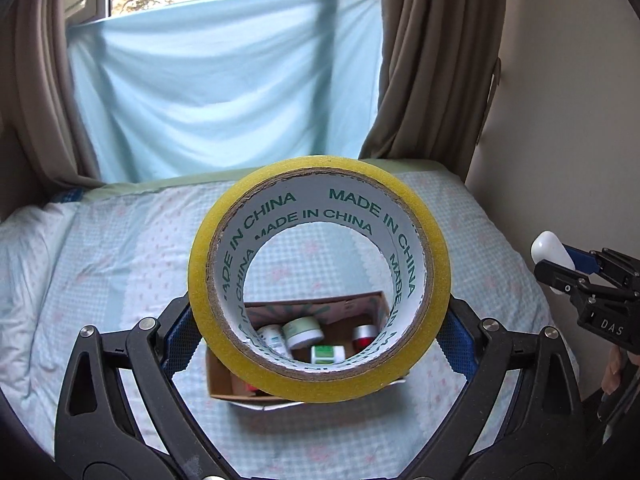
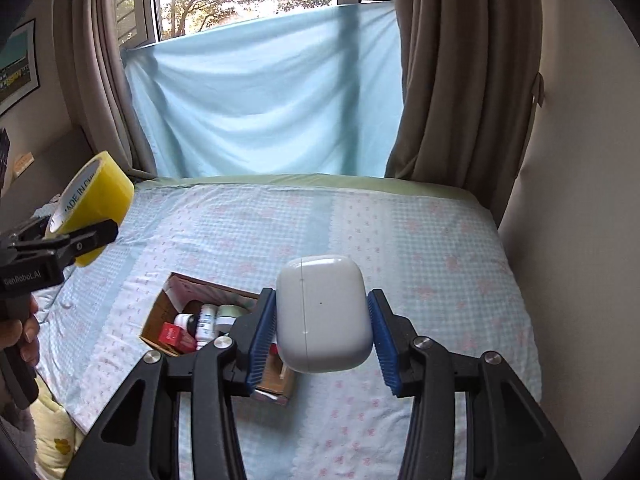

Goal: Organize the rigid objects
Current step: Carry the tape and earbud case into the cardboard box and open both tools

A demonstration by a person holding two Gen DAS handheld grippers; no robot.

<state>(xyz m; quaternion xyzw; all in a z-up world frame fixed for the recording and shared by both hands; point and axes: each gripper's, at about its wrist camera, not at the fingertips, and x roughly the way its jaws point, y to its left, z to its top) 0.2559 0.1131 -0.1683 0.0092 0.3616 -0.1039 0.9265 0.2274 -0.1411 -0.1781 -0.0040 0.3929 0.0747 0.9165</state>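
A: Status on the L side?
B: Left gripper [image 1: 320,320] was clamped on one roll of yellow packing tape w/ a printed cardboard core [image 1: 320,276], held up in the air above the open brown cardboard box [image 2: 160,312] on the blue-checked bedspread [image 2: 400,232]. Fingers stood wide, pads pressing the roll's outer edges.
A: R side?
B: Right gripper [image 2: 322,340] held one white rounded plastic case [image 2: 324,316], blue ribbed pads [image 2: 262,340] tight on both sides. Also aloft, just past the box's near-right corner.
A: How to finish the step well?
B: My read: bring each item over the box opening in turn, lower till nearly touching the contents, then release. The tape is wide, so lay it flat where there's room. Keep the two grippers apart, they were close enough to clash.
A: Counts?
B: 1 tape roll, 1 white case, 1 box. Inside the box: approx 5–6 small items — a pale green-lidded jar [image 1: 304,330], a white bottle [image 2: 206,322], a red packet [image 2: 174,334], others partly hidden; exact no. unclear.
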